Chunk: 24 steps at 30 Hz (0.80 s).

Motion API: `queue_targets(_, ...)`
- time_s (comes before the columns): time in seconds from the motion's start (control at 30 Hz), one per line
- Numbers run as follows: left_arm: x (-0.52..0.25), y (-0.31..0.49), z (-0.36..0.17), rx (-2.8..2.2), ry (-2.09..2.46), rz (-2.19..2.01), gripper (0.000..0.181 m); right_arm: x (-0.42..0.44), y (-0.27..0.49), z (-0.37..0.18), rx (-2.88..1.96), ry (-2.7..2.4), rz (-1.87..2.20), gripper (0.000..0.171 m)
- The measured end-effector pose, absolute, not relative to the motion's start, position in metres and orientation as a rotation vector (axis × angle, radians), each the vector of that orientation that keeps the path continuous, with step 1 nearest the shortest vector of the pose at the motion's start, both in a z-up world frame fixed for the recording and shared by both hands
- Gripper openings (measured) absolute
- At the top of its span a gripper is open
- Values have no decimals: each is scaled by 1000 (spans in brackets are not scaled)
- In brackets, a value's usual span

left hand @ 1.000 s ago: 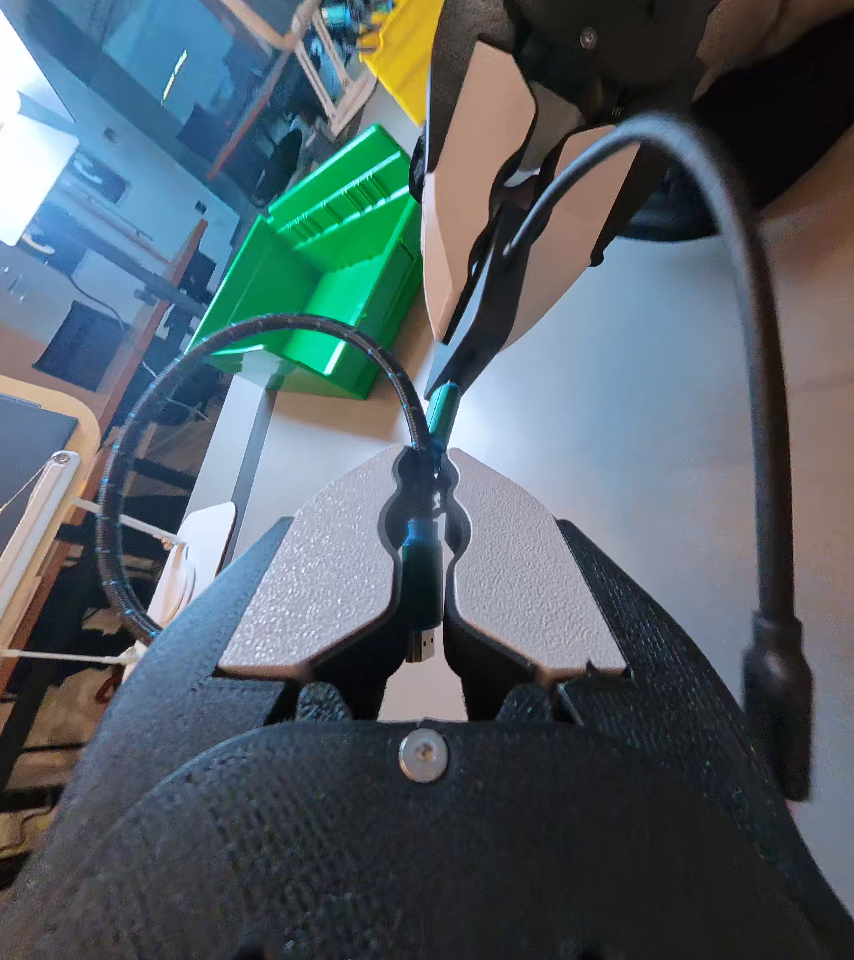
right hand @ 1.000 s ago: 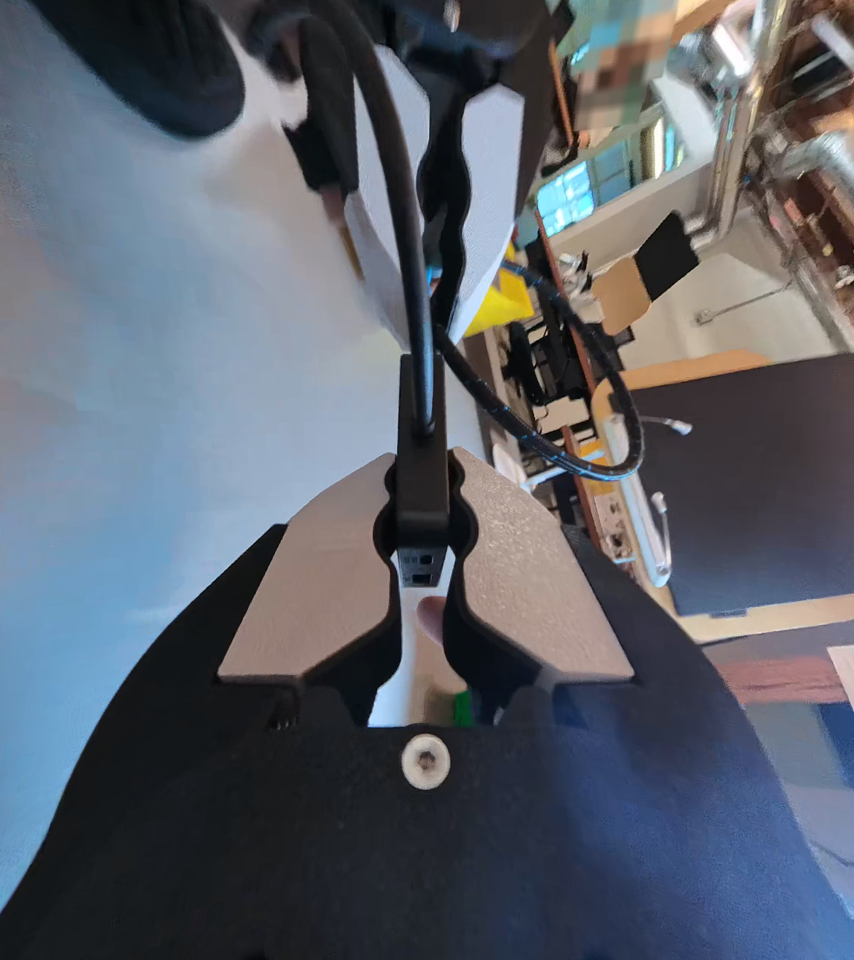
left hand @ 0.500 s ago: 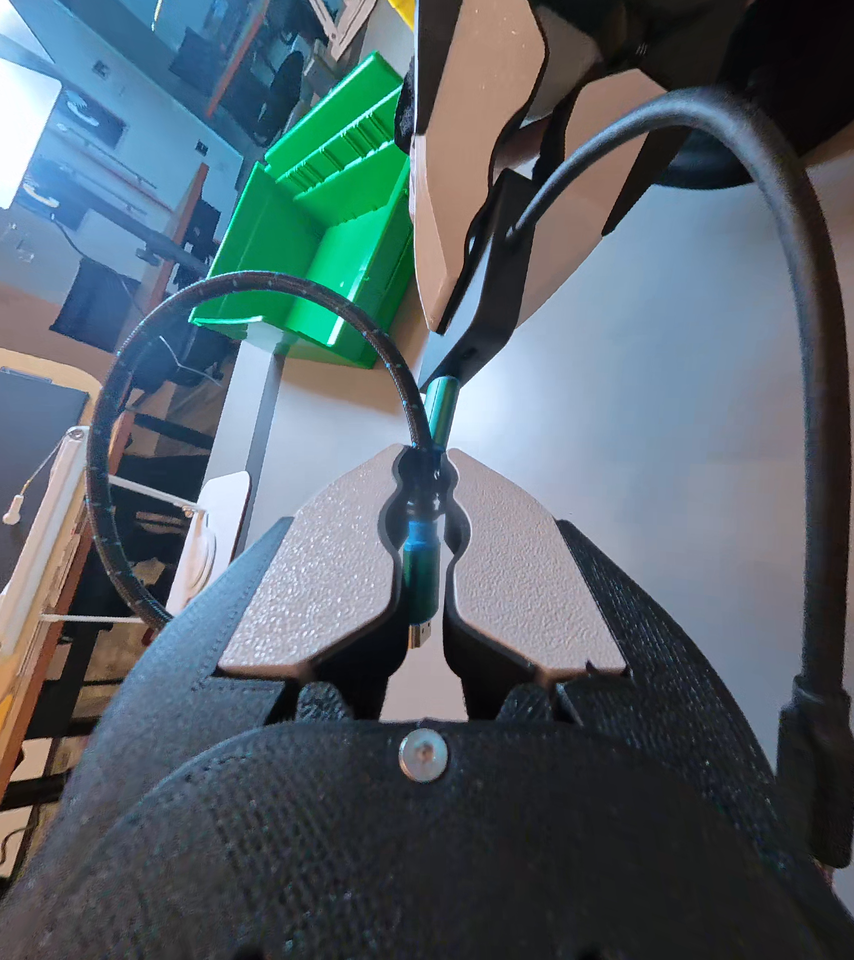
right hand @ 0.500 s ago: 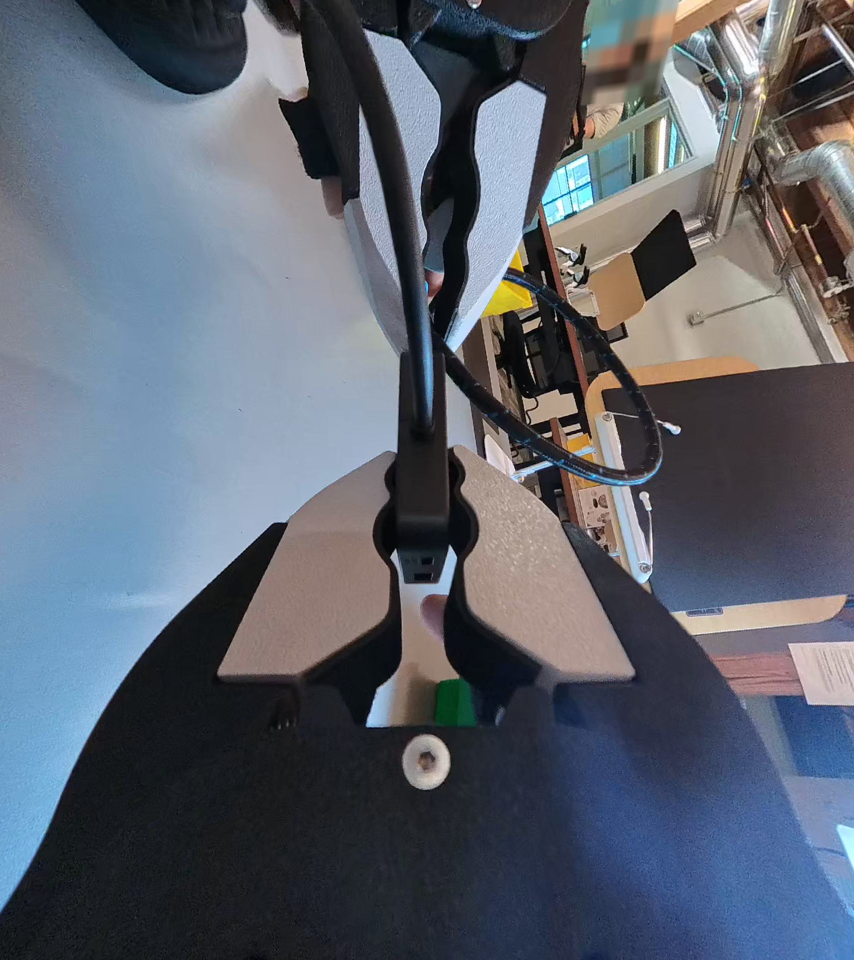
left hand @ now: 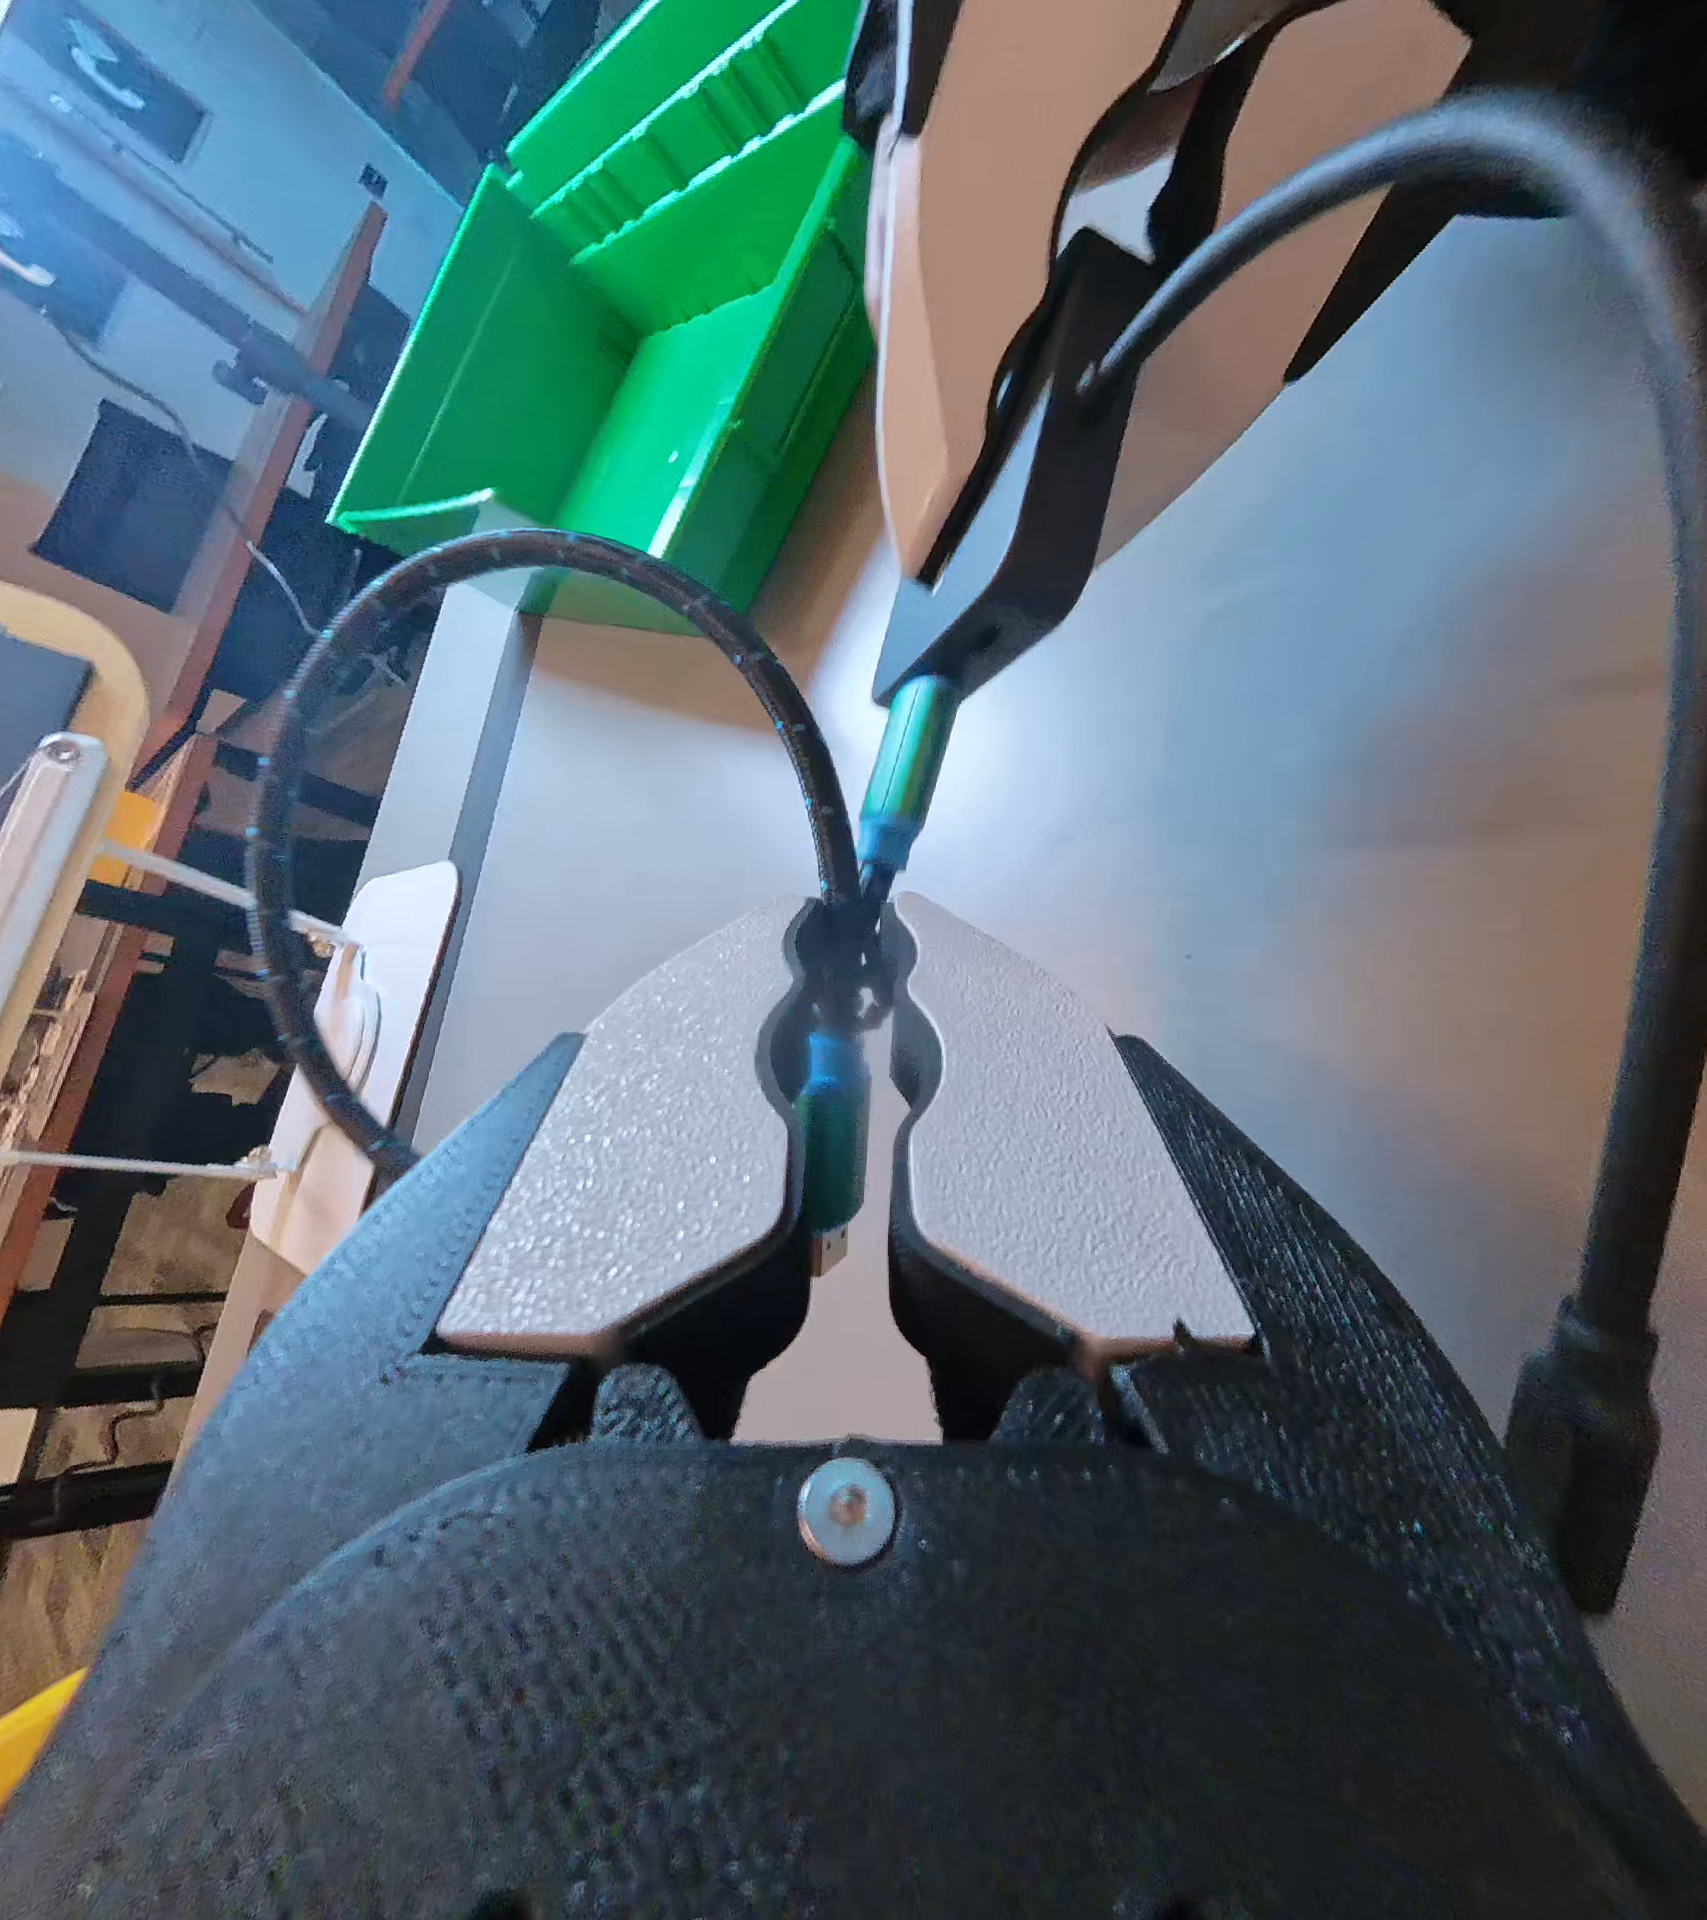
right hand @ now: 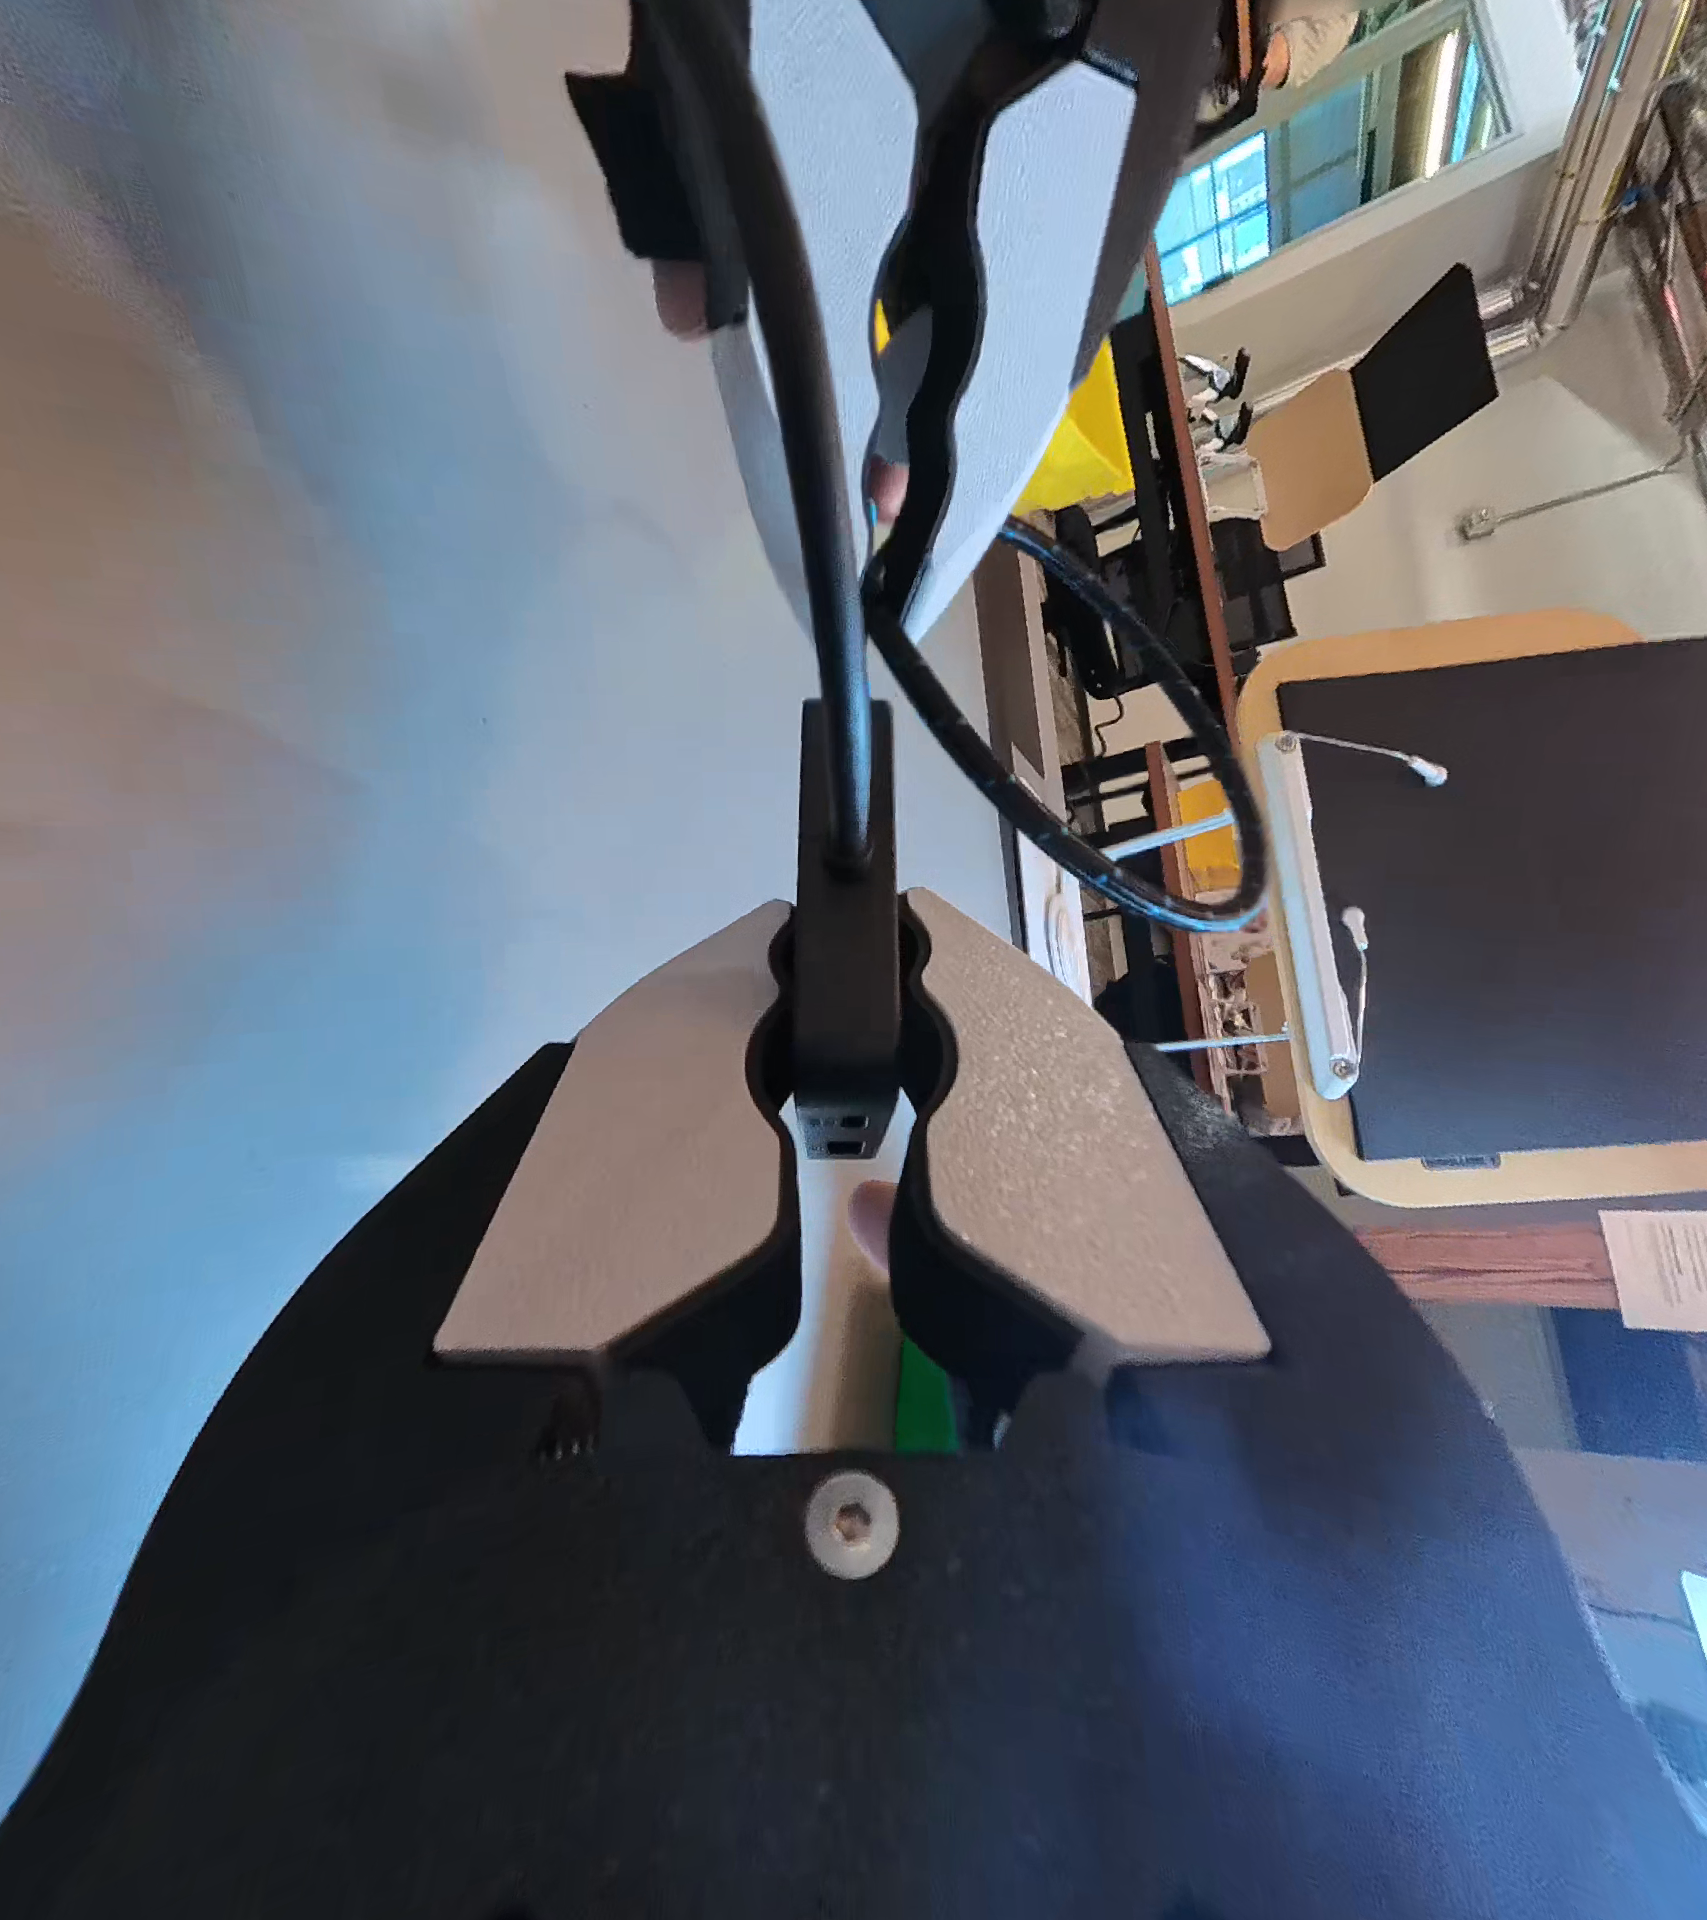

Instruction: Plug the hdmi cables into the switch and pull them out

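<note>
1. Fingers of my left gripper (left hand: 841, 1081) are closed tight on a green HDMI plug (left hand: 833, 1143), its metal tip pointing back toward my wrist.
2. From that plug a braided black cable (left hand: 329, 790) loops out past the table's edge and comes back to a second green plug (left hand: 906, 748), which is seated in the end of the black switch (left hand: 1015, 468).
3. My right gripper (right hand: 844, 1039) is clamped on the switch body (right hand: 844, 966), with the open ports facing my wrist.
4. A smooth black cable (left hand: 1701, 644) leaves the side of the switch, arches over and hangs down to a black connector (left hand: 1581, 1455) beside my left gripper, above the table (left hand: 1296, 831).
5. Beyond the switch, a green plastic bin (left hand: 641, 343) sits on the table near its edge.
6. A fingertip (right hand: 870, 1221) shows through the gap just behind the switch.
</note>
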State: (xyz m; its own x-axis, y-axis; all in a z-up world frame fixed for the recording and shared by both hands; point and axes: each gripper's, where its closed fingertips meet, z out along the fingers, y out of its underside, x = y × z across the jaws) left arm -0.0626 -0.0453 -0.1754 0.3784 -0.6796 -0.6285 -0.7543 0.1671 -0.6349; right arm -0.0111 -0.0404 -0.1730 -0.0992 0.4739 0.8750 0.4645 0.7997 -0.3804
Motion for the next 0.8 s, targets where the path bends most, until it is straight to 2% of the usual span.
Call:
queue_targets(0.3,-77,-34,-153,-1531,1149,12,21,1,-25,-163,-775,-1680,-25,14)
queue_targets(0.33,-79,-34,-149,-1533,1122,-2,21,3,-22,-161,-781,-1672,-44,14)
queue_targets(0.37,-84,-32,-144,-1529,1085,11,11,8,-15,-160,-792,-1664,-85,14)
queue_targets(0.5,-104,-28,-122,-1553,874,-188,8,31,10,-138,-842,-1544,-132,14)
queue_targets(0.67,-114,-18,-139,-1649,834,-189,10,73,52,-81,-927,-1259,-183,15)
queue_targets(0.8,-114,-14,-149,-1679,843,-137,9,107,107,-70,-1132,-1183,-268,15)
